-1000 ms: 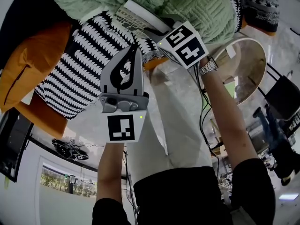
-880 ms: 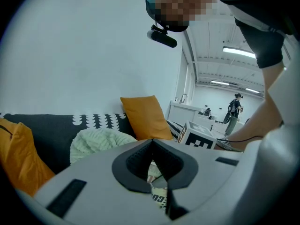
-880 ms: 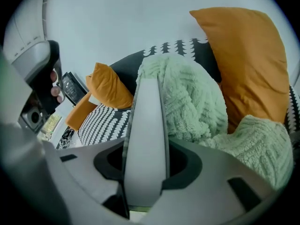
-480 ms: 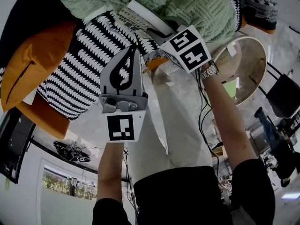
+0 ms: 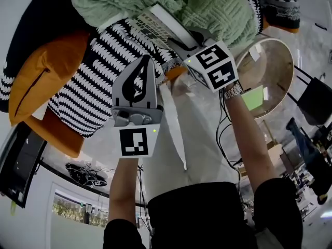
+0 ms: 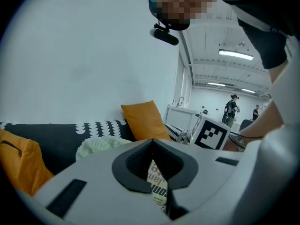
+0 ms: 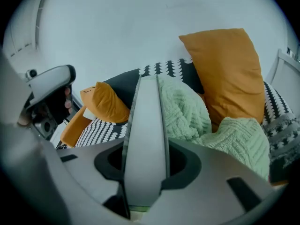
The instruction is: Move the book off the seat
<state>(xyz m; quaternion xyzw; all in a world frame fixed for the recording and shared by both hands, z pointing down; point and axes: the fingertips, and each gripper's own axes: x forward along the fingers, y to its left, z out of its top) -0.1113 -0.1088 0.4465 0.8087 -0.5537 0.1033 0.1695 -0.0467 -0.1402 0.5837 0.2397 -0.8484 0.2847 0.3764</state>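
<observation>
The book, white-spined with a printed cover, is tilted above the black-and-white patterned seat cushion. My right gripper is shut on its near edge. In the right gripper view the white spine stands upright between the jaws of the right gripper. My left gripper hovers over the cushion just left of the book, its fingertips together and nothing held. Through the gap of the left gripper a strip of the book's printed cover shows, with the right gripper's marker cube behind.
A pale green knitted blanket lies bunched behind the book. Orange pillows rest at the left of the sofa. A round wooden side table with a green note stands at the right. People stand far back in the room.
The right gripper has lifted and drawn back toward me with the book, which now sits higher off the cushion. The left gripper has risen slightly and stays shut.
</observation>
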